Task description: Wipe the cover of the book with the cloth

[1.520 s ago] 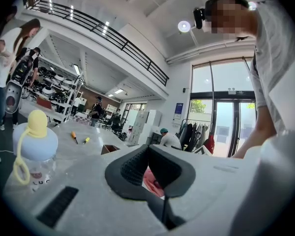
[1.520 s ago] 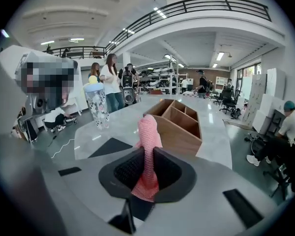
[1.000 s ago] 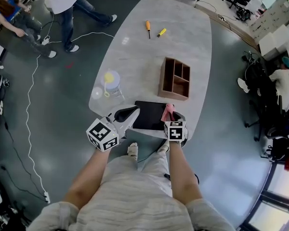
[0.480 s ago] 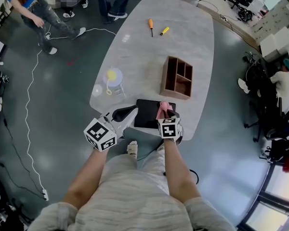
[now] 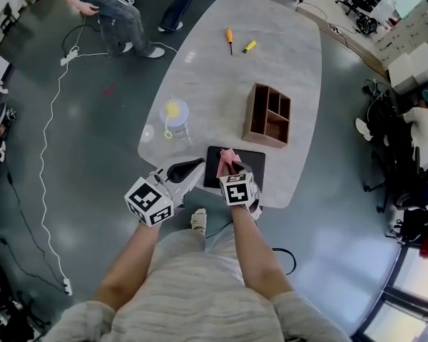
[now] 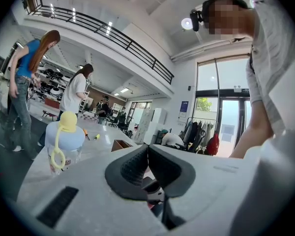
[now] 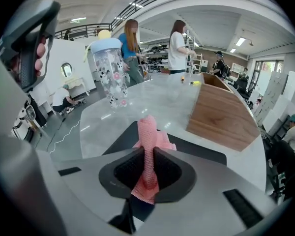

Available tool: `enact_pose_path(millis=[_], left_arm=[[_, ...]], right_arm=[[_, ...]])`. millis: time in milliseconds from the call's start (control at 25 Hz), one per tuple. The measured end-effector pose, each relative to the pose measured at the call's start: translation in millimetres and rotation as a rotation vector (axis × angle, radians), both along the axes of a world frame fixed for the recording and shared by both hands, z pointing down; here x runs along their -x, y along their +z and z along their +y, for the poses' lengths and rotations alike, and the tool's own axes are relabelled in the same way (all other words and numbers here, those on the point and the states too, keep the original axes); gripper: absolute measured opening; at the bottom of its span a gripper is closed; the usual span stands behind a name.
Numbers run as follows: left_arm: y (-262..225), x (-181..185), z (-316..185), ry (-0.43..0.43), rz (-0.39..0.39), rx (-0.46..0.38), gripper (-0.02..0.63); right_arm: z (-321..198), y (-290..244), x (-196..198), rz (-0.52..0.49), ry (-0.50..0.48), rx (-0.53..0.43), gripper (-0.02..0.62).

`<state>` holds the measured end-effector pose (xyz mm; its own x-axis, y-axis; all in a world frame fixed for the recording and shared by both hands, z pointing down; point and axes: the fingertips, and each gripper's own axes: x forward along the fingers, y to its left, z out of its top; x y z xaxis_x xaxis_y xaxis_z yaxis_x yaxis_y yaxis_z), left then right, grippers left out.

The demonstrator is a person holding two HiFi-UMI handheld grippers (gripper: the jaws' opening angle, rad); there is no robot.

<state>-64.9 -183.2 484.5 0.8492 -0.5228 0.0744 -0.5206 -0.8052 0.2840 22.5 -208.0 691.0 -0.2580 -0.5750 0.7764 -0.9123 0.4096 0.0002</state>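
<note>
A black book (image 5: 248,161) (image 7: 201,152) lies flat at the near edge of the grey table (image 5: 271,70). My right gripper (image 5: 232,169) (image 7: 148,167) hangs over the book's left part, shut on a pink cloth (image 5: 227,159) (image 7: 148,141) that sticks up between its jaws and rests on the cover. My left gripper (image 5: 187,168) (image 6: 147,154) sits just left of the book at the table's edge, its jaws closed together with nothing in them.
A wooden compartment box (image 5: 269,115) (image 7: 221,109) stands just beyond the book. A clear bottle with a blue lid (image 5: 174,116) (image 7: 109,70) (image 6: 63,141) stands at the left. An orange screwdriver (image 5: 229,37) and a yellow marker (image 5: 250,46) lie far back. People stand left of the table.
My right gripper has carried the pink cloth leftward across the book's cover, from its right side to its left part. The left gripper has stayed where it was.
</note>
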Motion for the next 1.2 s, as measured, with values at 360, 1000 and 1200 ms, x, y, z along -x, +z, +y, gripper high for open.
enact_pose_path(millis=[360,1000,1200], left_arm=[[2,-3,9,0.024,-0.004,0.002,0.015],[22,-31,24,0.086,-0.052,0.022,0.015],[29,-45,26,0.106,-0.060,0.038,0.015]], right_arm=[[20,0,46,-0.037,-0.126,-0.001,0.049],[49,2,15,-0.039,-0.150,0.007,0.049],[51,3,-30,-0.025,-0.061,0.006,0.049]])
